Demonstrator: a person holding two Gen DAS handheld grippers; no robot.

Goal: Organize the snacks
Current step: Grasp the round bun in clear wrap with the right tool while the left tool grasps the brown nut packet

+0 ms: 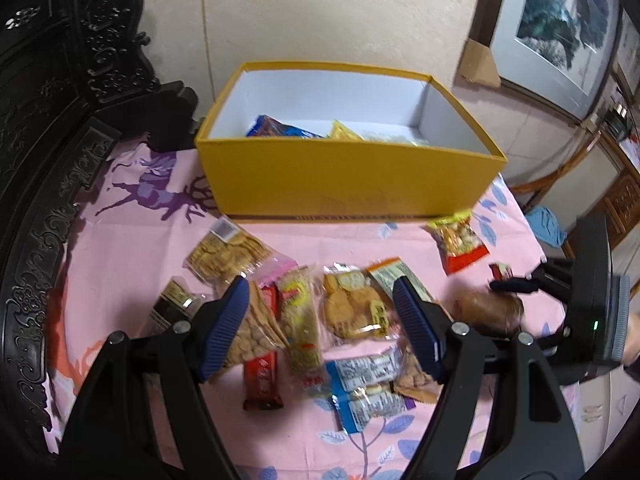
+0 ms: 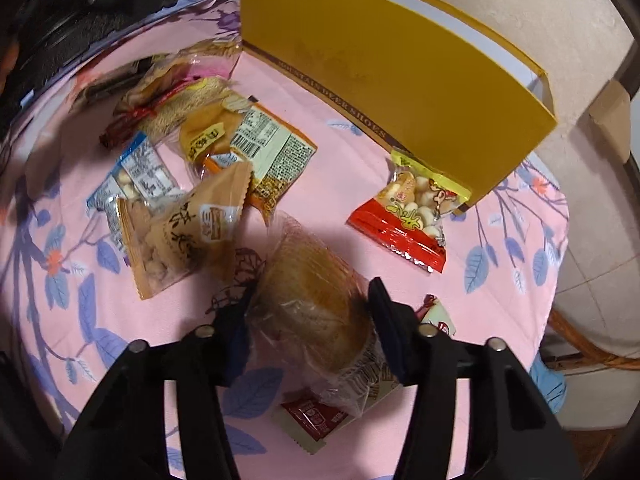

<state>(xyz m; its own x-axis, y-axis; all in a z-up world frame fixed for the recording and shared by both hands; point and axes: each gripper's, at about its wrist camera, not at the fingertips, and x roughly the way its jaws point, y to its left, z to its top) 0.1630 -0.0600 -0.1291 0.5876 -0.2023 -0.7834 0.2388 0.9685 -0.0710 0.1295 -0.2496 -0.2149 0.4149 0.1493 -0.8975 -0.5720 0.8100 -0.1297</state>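
pink tablecloth (image 1: 120, 248), framed painting (image 1: 560, 28), carved furniture (image 1: 48, 100)

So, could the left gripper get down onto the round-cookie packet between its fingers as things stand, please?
Probably yes: the left gripper is open above the cookie packet, nothing covers it, though neighbouring packets crowd both sides.

an open yellow box (image 1: 348, 176) stands on the pink cloth, a few packets lying inside. loose snack packets (image 1: 352, 308) lie flat just before its front wall; a wrapped brown bun (image 2: 316, 312) lies nearer still.
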